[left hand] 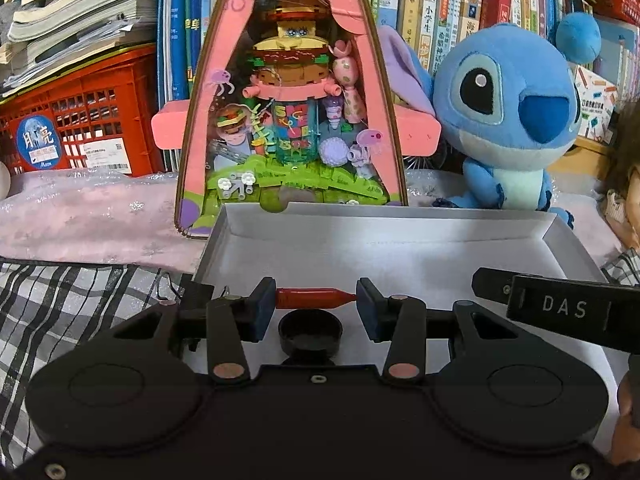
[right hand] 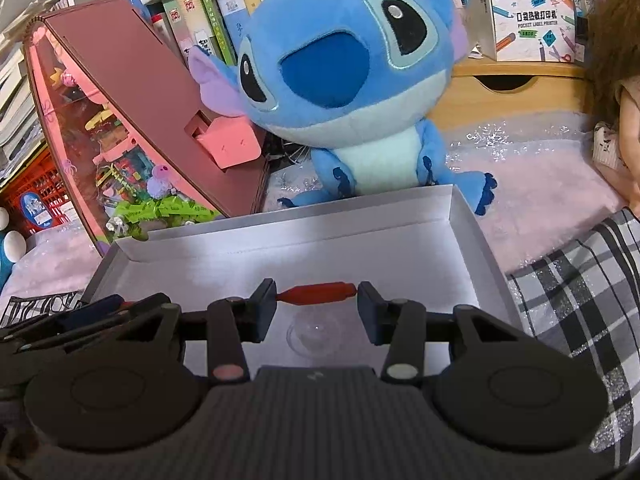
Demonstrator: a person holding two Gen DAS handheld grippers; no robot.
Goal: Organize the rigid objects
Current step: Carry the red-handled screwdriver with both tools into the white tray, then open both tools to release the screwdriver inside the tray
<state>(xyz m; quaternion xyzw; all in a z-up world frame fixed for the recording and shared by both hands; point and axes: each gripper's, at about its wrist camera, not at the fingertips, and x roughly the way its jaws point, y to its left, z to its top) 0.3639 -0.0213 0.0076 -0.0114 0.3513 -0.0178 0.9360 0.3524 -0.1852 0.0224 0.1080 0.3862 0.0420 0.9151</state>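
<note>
**Two red pieces held end to end over the box**

Over the shallow white cardboard box (left hand: 400, 248), the left gripper (left hand: 316, 300) has its jaws narrowed endwise on a small red plastic cylinder with a tapered tip (left hand: 314, 297); a round black cap (left hand: 310, 334) lies below. At the right, the right gripper (right hand: 317, 297) likewise pinches a second red tapered plastic piece (right hand: 318, 293) above a clear dome-shaped lid (right hand: 314, 338). Judgement: both pieces are light, stiff and smooth; an end-to-end hold could let them pivot or slip, so gripping across the barrel seems safer.
</note>
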